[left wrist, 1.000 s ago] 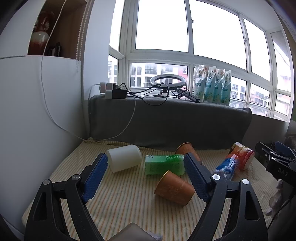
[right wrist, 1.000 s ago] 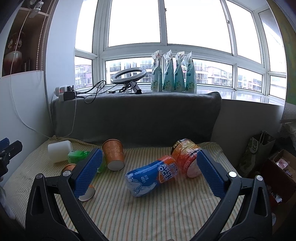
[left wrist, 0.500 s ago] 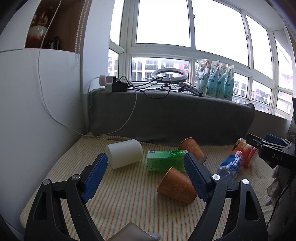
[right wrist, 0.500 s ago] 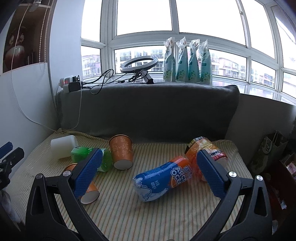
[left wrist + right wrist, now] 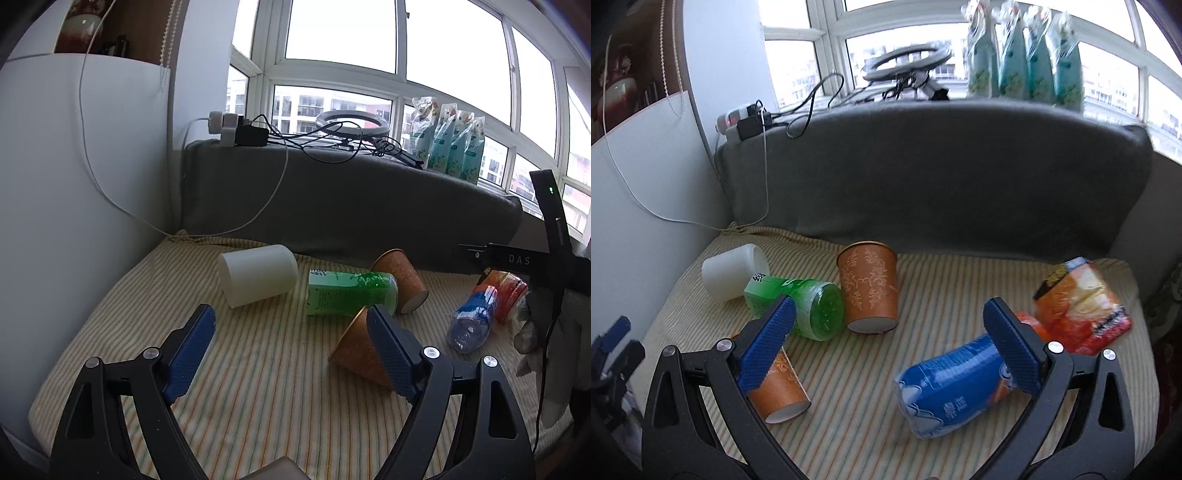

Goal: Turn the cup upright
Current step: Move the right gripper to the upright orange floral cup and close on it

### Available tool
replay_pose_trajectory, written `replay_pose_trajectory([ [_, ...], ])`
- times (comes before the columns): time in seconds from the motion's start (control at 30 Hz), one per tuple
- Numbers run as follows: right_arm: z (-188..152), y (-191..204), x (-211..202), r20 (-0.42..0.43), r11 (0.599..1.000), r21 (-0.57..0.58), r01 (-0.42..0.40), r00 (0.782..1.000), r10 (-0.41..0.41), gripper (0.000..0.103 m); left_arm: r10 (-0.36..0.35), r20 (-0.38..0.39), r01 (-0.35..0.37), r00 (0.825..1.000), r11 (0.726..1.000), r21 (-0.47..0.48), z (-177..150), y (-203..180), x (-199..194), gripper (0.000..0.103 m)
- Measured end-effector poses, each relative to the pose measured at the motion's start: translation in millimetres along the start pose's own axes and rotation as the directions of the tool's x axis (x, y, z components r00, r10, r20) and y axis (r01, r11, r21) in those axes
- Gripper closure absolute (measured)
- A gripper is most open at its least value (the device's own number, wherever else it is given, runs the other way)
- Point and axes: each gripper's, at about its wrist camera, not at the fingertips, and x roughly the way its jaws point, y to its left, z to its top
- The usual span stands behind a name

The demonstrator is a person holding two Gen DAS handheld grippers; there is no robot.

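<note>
My right gripper [image 5: 886, 345] has its fingers spread, holding nothing; the left gripper [image 5: 288, 349] likewise. The tipped cup [image 5: 868, 287] lies just beyond my right fingers, toward the left one. I'd centre over it, then pinch mid-wall gently.

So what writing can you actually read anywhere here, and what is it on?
"DAS": white letters on the black right gripper, seen from the left wrist view.
White Chinese characters on the blue bottle: blurred, not readable.
White print on the green bottle: too small to read.
Black and yellow marks on the orange packet: blurred.
Pouches on the windowsill: print too small.
</note>
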Motion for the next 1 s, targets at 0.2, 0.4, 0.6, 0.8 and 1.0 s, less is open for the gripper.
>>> replay_pose_trajectory([
  [0.2, 13, 0, 36, -0.121, 0.998, 0.001, -0.064, 0.991, 0.064, 0.0, -0.009, -0.032, 0.009, 0.999, 1.0, -0.003, -7, 4, 5, 0.019],
  [0.4, 25, -4, 74, -0.245, 0.993, 0.07, -0.091, 0.964, 0.106, 0.008, -0.01, -0.038, 0.01, 0.999, 1.0, -0.01, -10, 10, 6, 0.02],
  [0.6, 33, -6, 109, -0.336, 0.985, 0.134, -0.111, 0.93, 0.151, 0.009, -0.003, -0.04, 0.002, 0.999, 1.0, -0.025, -10, 16, 9, 0.02],
  [0.8, 37, -4, 139, -0.399, 0.983, 0.15, -0.102, 0.904, 0.154, 0.014, 0.009, -0.032, -0.01, 0.999, 0.999, -0.037, -11, 23, 7, 0.02],
  [1.0, 38, 2, 162, -0.452, 0.985, 0.142, -0.096, 0.879, 0.151, 0.021, 0.018, -0.033, -0.02, 0.999, 0.999, -0.047, -12, 29, 7, 0.02],
])
